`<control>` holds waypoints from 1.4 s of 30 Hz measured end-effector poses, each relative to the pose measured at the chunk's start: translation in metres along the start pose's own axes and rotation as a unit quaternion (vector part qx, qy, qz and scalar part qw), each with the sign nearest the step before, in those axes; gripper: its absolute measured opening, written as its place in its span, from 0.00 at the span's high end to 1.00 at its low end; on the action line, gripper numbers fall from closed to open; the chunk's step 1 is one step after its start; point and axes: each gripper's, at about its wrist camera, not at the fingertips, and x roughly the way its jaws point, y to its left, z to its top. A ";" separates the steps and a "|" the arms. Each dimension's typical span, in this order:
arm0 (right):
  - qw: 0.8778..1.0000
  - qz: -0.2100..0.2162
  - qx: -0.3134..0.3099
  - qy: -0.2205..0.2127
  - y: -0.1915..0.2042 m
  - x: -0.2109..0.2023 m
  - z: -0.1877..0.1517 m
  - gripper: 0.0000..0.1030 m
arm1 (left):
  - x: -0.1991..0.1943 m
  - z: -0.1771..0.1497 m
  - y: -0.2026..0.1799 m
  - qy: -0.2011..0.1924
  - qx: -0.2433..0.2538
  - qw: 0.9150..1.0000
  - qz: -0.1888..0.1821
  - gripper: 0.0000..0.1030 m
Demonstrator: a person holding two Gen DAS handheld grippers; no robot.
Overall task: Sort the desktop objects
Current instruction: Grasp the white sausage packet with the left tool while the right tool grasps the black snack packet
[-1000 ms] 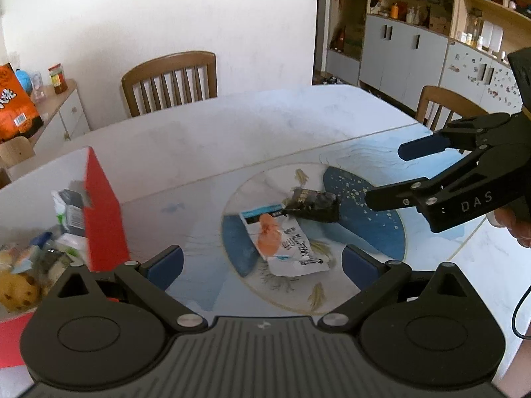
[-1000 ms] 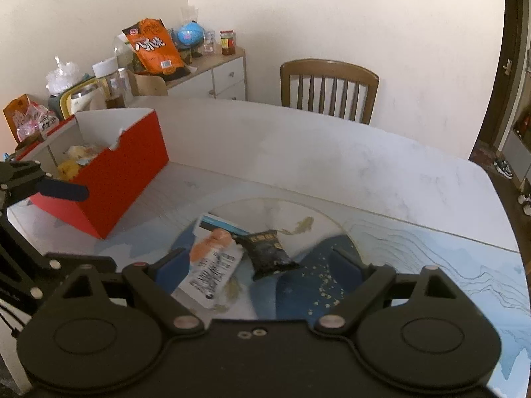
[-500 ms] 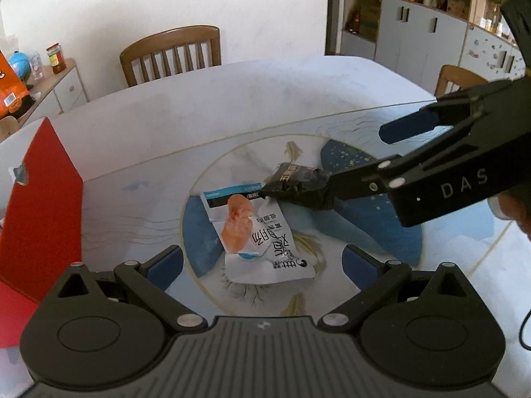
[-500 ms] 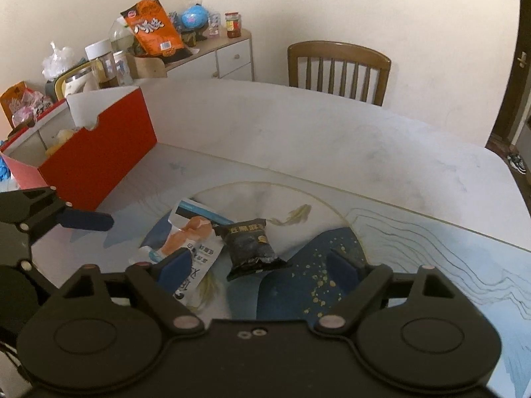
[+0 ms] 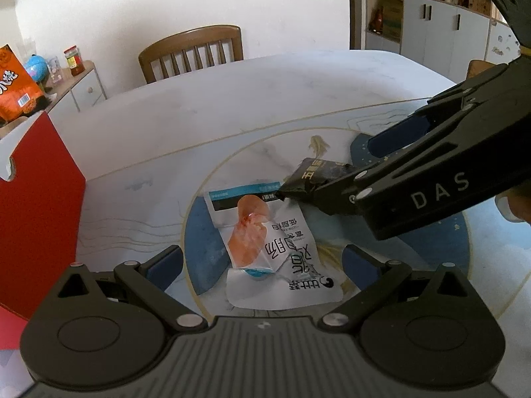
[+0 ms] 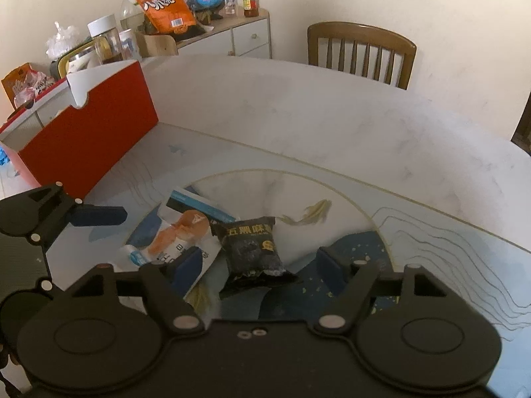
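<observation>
From the left wrist view, the left gripper point(image 5: 264, 260) hangs with fingers spread wide and grasping nothing, above a white plastic sausage packet point(image 5: 275, 248) lying on the round blue-and-white table mat point(image 5: 205, 242). A red cardboard box point(image 5: 36, 205) stands at the table's left edge. From the right wrist view, the right gripper point(image 6: 260, 265) is closing around a small black foil snack packet point(image 6: 252, 248), pads not yet pressing, touching the white packet's edge.

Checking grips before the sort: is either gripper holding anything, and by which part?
Nothing yet. The right gripper is closing around the black packet; left gripper open.
</observation>
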 end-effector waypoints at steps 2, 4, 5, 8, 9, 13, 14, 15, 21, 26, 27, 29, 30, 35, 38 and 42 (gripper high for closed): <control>1.000 0.002 0.000 0.002 -0.001 0.003 0.000 0.28 | 0.004 -0.001 -0.001 -0.002 0.002 1.000 0.001 0.01; 1.000 0.004 0.000 0.005 -0.002 0.006 0.000 0.29 | 0.008 0.000 -0.002 -0.005 0.003 1.000 0.002 0.01; 1.000 0.004 0.000 0.005 -0.003 0.007 0.001 0.29 | 0.009 0.000 -0.002 -0.006 0.004 1.000 0.002 0.01; 1.000 0.005 -0.002 0.005 -0.004 0.009 0.002 0.32 | 0.013 0.002 0.000 -0.012 0.000 1.000 -0.003 0.01; 1.000 0.006 -0.002 0.005 -0.005 0.011 0.003 0.33 | 0.014 0.002 0.000 -0.013 -0.003 1.000 -0.004 0.01; 1.000 0.016 -0.002 0.014 -0.006 0.015 0.004 0.42 | 0.018 0.002 0.007 -0.011 -0.029 0.999 -0.020 0.00; 1.000 0.018 0.000 0.016 -0.007 0.015 0.003 0.45 | 0.019 0.001 0.010 -0.010 -0.037 0.999 -0.026 0.00; 1.000 0.018 0.002 0.017 -0.008 0.016 0.003 0.48 | 0.019 0.000 0.012 -0.013 -0.040 0.999 -0.028 0.00; 1.000 0.027 0.003 0.014 -0.009 0.015 0.004 0.60 | 0.018 0.002 0.017 -0.024 -0.038 0.999 -0.030 0.18; 1.000 0.018 0.010 0.012 -0.011 0.011 0.004 0.65 | 0.016 0.004 0.018 -0.031 -0.024 0.999 -0.038 0.32; 1.000 0.017 0.012 0.013 -0.011 0.010 0.004 0.65 | 0.017 0.005 0.018 -0.031 -0.024 0.999 -0.037 0.32; 1.000 0.016 0.016 0.013 -0.013 0.008 0.003 0.66 | 0.018 0.006 0.018 -0.031 -0.026 0.998 -0.040 0.32; 1.000 0.014 0.016 0.011 -0.013 0.007 0.003 0.66 | 0.018 0.006 0.019 -0.031 -0.025 0.998 -0.041 0.32; 1.000 0.003 0.029 -0.001 -0.018 -0.002 0.003 0.66 | 0.017 0.006 0.023 -0.028 -0.031 0.998 -0.049 0.34; 0.999 -0.004 0.035 -0.005 -0.020 -0.007 0.003 0.68 | 0.015 0.007 0.024 -0.025 -0.036 0.998 -0.053 0.34; 0.999 -0.007 0.041 -0.006 -0.019 -0.014 0.002 0.68 | 0.010 0.006 0.028 -0.020 -0.044 0.997 -0.060 0.35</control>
